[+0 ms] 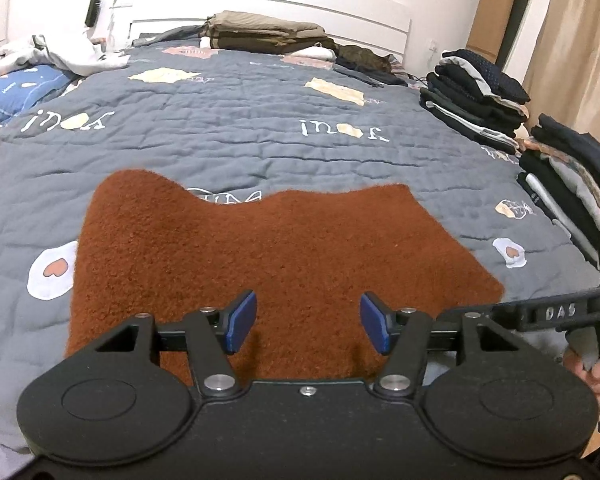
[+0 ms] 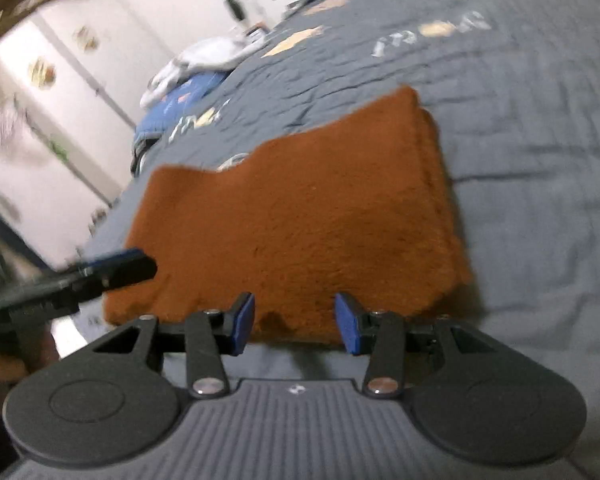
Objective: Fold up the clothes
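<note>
Hovering right over the near edge of the fuzzy rust-brown folded garment (image 1: 268, 256), the left gripper (image 1: 308, 322) had its blue-padded jaws spread wide with nothing between them, just brown fleece showing in the gap. Same deal on the other side: the right gripper (image 2: 295, 323) sat at the garment's near edge (image 2: 300, 224) with its jaws released too, gripping nothing. In the left wrist view the right tool poked in from the right edge, with a hand (image 1: 598, 376) wrapped around its handle. The right wrist view was pretty blurry, but the left tool's tip was visible at the garment's left side.

So the garment was lying flat on the grey quilted bedspread (image 1: 260, 120) with the little egg and toast prints, folded into a rough rectangle with a dip along its far edge, and doubled layers showed on its right side. Further out on the right edge of the bed were two stacks of dark folded clothes (image 1: 476, 100). Way at the back, by the white headboard (image 1: 260, 8), sat a pile of tan and olive folded fabric (image 1: 268, 34), plus a crumpled white garment (image 1: 56, 56) and a blue pillow (image 1: 16, 88) off to the left.
</note>
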Motion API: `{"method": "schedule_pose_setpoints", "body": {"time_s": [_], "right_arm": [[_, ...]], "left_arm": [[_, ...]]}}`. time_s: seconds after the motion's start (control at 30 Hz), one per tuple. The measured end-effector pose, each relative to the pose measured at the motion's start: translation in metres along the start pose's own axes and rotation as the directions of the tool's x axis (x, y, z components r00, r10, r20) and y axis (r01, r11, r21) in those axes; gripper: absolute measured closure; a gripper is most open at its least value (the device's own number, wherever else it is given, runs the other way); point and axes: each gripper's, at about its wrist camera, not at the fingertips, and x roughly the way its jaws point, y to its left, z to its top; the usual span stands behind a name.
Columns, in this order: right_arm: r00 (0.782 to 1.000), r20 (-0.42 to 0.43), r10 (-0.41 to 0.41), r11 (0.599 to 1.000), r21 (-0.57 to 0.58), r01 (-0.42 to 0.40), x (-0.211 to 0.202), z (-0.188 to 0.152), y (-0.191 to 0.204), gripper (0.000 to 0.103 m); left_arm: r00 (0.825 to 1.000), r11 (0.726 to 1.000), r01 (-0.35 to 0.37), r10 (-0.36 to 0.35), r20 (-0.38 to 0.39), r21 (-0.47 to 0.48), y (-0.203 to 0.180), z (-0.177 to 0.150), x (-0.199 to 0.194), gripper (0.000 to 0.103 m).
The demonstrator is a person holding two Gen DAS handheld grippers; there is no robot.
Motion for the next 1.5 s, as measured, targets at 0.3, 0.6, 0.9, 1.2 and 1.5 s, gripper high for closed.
{"method": "schedule_pose_setpoints", "body": {"time_s": [0.3,0.6,0.9,1.2,1.5], "right_arm": [[0.993,0.024,-0.112,0.994,-0.006,0.112,-0.016,0.006,-0.010,0.062],[0.991,0.019,-0.135,0.990,-0.032,0.136,-0.019,0.009,-0.005,0.061],[0.989,0.066,-0.129,0.988,-0.071,0.134,-0.028,0.021,0.012,0.056],[0.993,0.052,-0.102,0.993,-0.060,0.105,-0.019,0.025,0.017,0.054],[0.994,0.046,-0.098,0.994,-0.045,0.100,-0.011,0.031,0.018,0.053]], "left_arm": [[1.000,1.000,0.013,-0.013,0.003,0.002,-0.008,0.004,0.002,0.036],[1.000,1.000,-0.002,0.002,-0.003,0.002,-0.010,0.005,0.002,0.032],[0.999,1.000,-0.031,0.031,-0.007,-0.004,-0.010,0.006,0.000,0.025],[0.999,0.996,-0.037,0.040,0.032,-0.084,0.010,0.015,-0.009,0.023],[0.996,0.993,-0.085,0.086,0.013,-0.079,0.023,0.015,-0.008,0.022]]}}
